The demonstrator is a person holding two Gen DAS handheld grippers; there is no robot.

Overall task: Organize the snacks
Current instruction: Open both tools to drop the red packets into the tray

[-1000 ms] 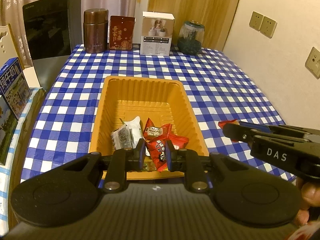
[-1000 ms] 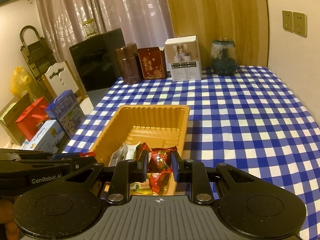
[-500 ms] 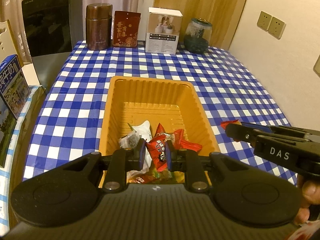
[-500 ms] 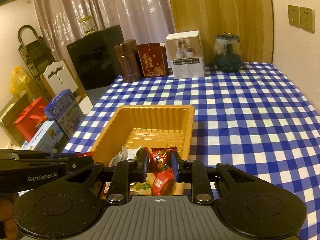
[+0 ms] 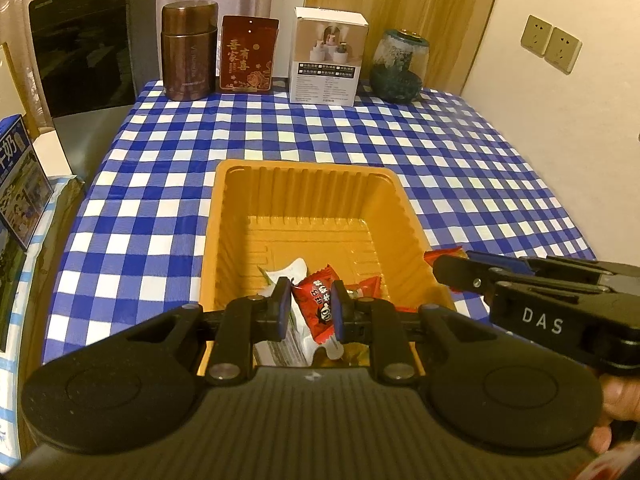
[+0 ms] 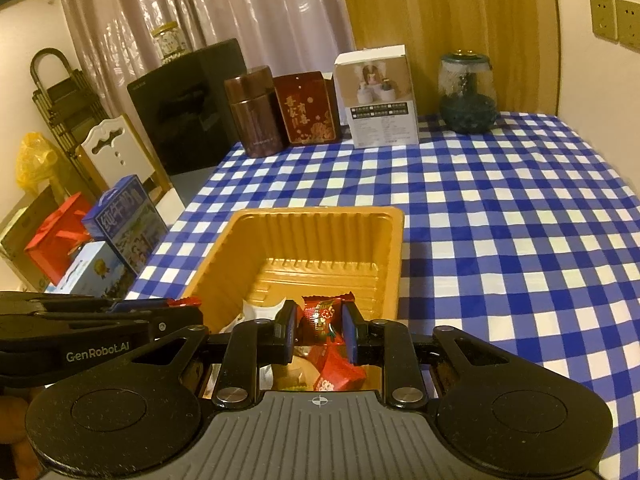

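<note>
An orange plastic tray (image 5: 308, 188) sits on the blue checked tablecloth; it also shows in the right wrist view (image 6: 316, 224). Its near end holds several snack packets, red and white. My left gripper (image 5: 309, 304) is shut on a red snack packet (image 5: 316, 296) above the tray's near end. My right gripper (image 6: 319, 326) is shut on another red snack packet (image 6: 320, 318), also above the near end. Each gripper shows from the side in the other's view, with a red wrapper tip at its fingers.
At the table's far edge stand a brown canister (image 5: 188, 62), a red box (image 5: 248, 60), a white box (image 5: 326, 60) and a dark glass jar (image 5: 398, 66). The wall is close on the right. Boxes and a chair stand off the table's left side.
Both grippers have pulled back and risen from the tray, each still holding its red packet. The tray now sits farther off in both views.
</note>
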